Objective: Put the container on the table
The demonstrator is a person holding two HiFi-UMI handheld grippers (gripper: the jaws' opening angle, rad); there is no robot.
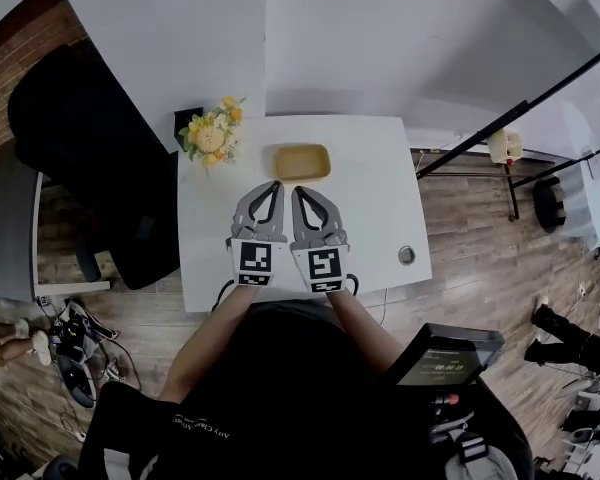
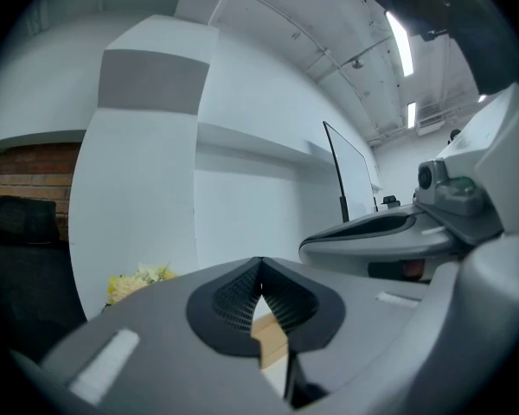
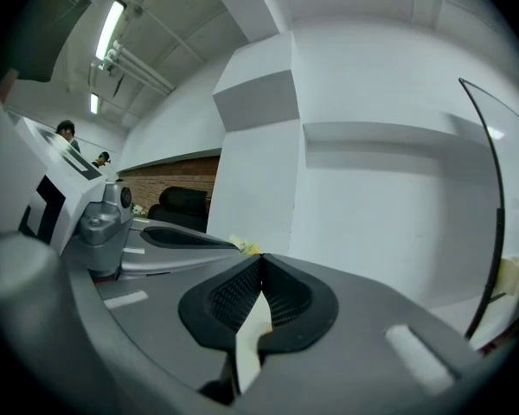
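- While the container (image 1: 301,162) sits on the white table (image 1: 380,198), toward the far edge and near the middle, its open side faces up. Its long axis runs left to right across the head view, parallel to that far edge.
- It is a tan, shallow rectangle with rounded corners. It lies just beyond the tips of both grippers and just right of a bunch of yellow flowers (image 1: 212,133).
- Left gripper (image 1: 277,185): the jaws are pressed together with nothing between them (its own view shows the ribbed pads meeting at the tip). Through the narrow slit below the tips a tan sliver of the container shows.
- Right gripper (image 1: 296,190): the jaws are likewise together and empty. The slit beneath its tips shows mostly white table.
- Both grippers lie side by side and point away from the person toward the container, each with black-and-white square markers on its rear cube.
- Writing: pale print on the person's dark clothing, at the bottom of the head view, is upside down and too small to read. The screen of a black device (image 1: 443,355) at lower right carries lines too blurred to read.
- Hard to make out: a small round grey thing (image 1: 407,255) near the table's right edge cannot be identified. A black office chair (image 1: 85,138) at the left is partly hidden by the table. In both gripper views the jaws hide nearly all of the container.
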